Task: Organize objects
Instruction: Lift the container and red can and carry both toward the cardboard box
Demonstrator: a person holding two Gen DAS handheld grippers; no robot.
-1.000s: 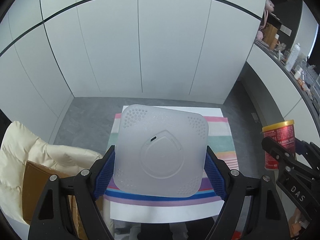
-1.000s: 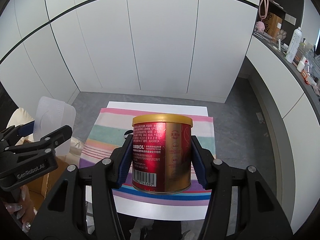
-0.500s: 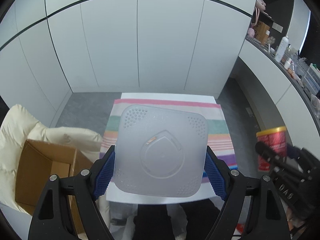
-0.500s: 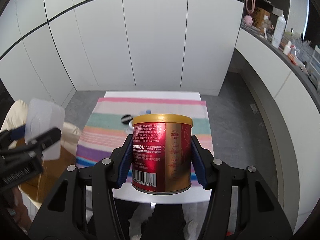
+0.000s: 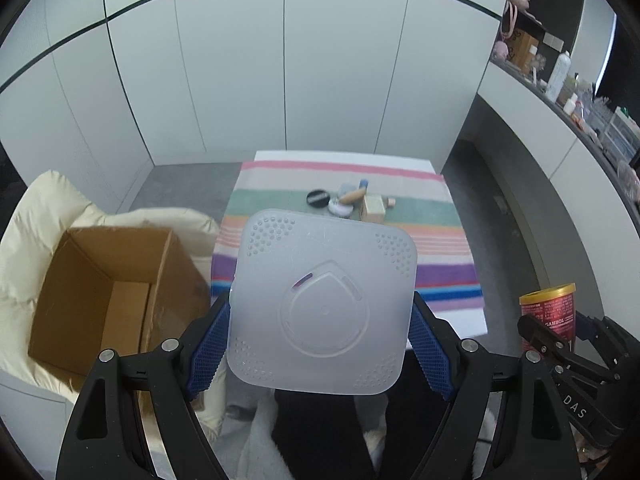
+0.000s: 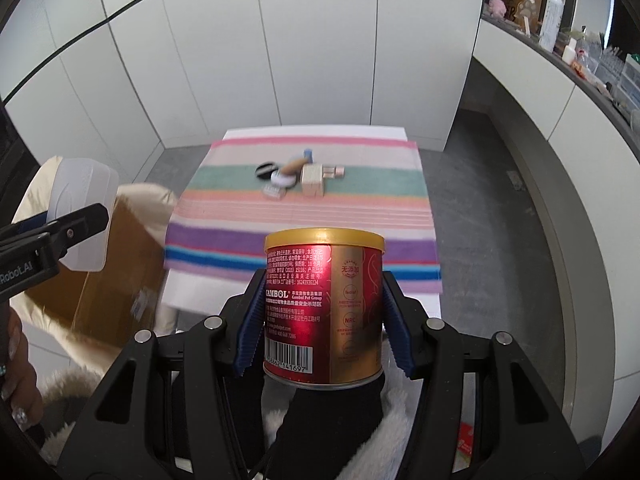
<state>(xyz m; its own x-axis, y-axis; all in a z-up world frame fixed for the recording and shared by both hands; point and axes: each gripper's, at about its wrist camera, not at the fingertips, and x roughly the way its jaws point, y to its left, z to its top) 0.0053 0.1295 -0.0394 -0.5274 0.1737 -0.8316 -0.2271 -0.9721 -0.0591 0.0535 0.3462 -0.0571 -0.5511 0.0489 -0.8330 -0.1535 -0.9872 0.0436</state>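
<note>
Striped cloth (image 5: 344,240) now farther off — cardboard box (image 5: 108,292) newly alongside.

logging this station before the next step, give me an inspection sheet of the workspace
Surface: white table under a striped cloth.
Job's things: translucent plastic container in the left gripper; red Gambol can in the right gripper; open cardboard box left of the table, on a cream padded jacket.
Clutter: black round compact, small wooden block and other small items clustered on the cloth's far half.
Grippers: both shut on their loads, held off the table.
Cables: nothing seen.
Surroundings: white cabinet panels, grey floor, cluttered counter at right.
</note>
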